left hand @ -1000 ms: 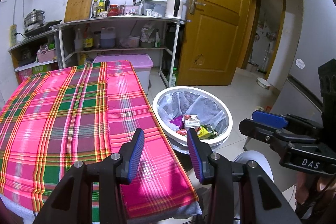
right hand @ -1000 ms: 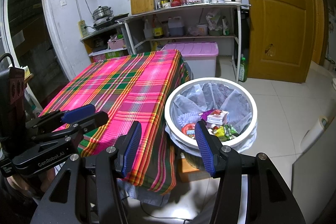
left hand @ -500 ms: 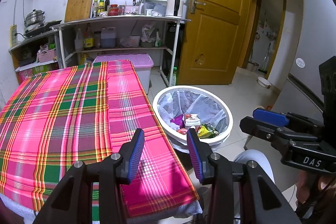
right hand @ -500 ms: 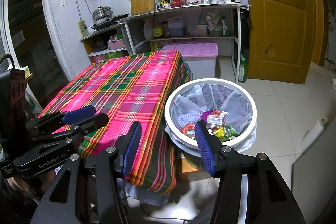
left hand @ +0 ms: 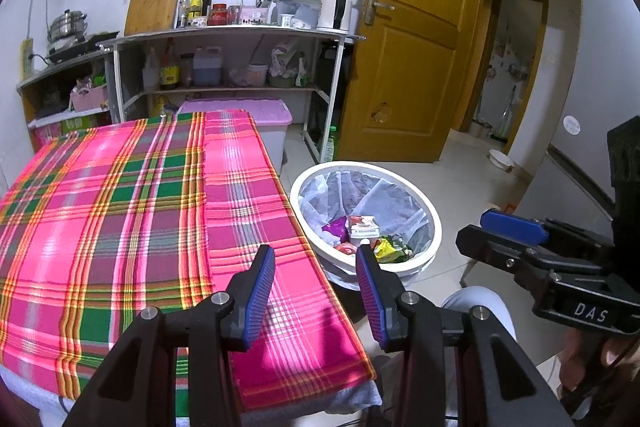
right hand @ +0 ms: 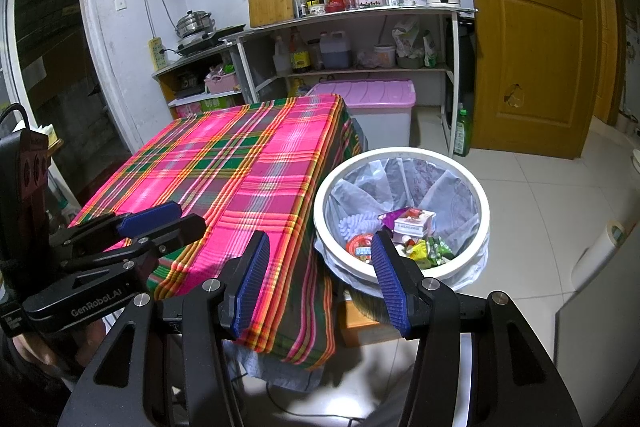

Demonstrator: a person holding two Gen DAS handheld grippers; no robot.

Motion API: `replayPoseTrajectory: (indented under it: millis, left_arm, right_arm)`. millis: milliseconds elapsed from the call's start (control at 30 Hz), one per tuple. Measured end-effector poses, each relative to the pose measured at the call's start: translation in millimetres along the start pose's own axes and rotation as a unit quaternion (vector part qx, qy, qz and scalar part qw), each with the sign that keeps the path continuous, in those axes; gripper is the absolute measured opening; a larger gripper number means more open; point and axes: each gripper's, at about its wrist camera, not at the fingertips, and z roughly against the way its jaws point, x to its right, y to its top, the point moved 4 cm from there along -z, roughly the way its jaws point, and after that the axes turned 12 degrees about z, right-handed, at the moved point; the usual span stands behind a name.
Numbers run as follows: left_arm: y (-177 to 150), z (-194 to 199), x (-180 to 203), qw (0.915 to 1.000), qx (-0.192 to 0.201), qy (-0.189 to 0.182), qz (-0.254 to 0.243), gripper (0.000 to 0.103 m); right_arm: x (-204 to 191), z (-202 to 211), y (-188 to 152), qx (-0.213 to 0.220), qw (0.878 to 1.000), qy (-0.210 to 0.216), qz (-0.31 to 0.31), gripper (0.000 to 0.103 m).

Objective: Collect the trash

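A white round trash bin [left hand: 434, 219] [right hand: 482, 195] with a clear liner stands on the floor beside the table's right edge. Inside lie wrappers, a small white carton [right hand: 414, 221] [left hand: 362, 227] and other colourful trash [right hand: 428, 249]. My left gripper [left hand: 316, 257] hovers open over the near right corner of the pink plaid tablecloth [left hand: 120, 211], with nothing between its blue pads. My right gripper [right hand: 320, 241] is open too, held above the gap between the table corner and the bin, and it is empty. Each gripper shows at the side of the other's view, the right gripper [left hand: 508, 231] and the left gripper [right hand: 160, 219].
A metal shelf unit [right hand: 352, 15] with bottles, a cutting board and a kettle lines the back wall. A purple-lidded storage box [right hand: 368, 95] sits behind the table. A wooden door [right hand: 532, 27] stands at the right. White tile floor [right hand: 540, 219] lies around the bin.
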Motion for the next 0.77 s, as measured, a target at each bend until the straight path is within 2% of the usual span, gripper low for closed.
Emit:
replayPoseTrajectory:
  millis: [767]
  left_arm:
    - [-1.4, -4.0, 6.4, 0.9999, 0.0, 0.014, -0.005, 0.042]
  right_arm:
    - [0.3, -3.7, -2.9, -0.002, 1.0, 0.0, -0.001, 0.054]
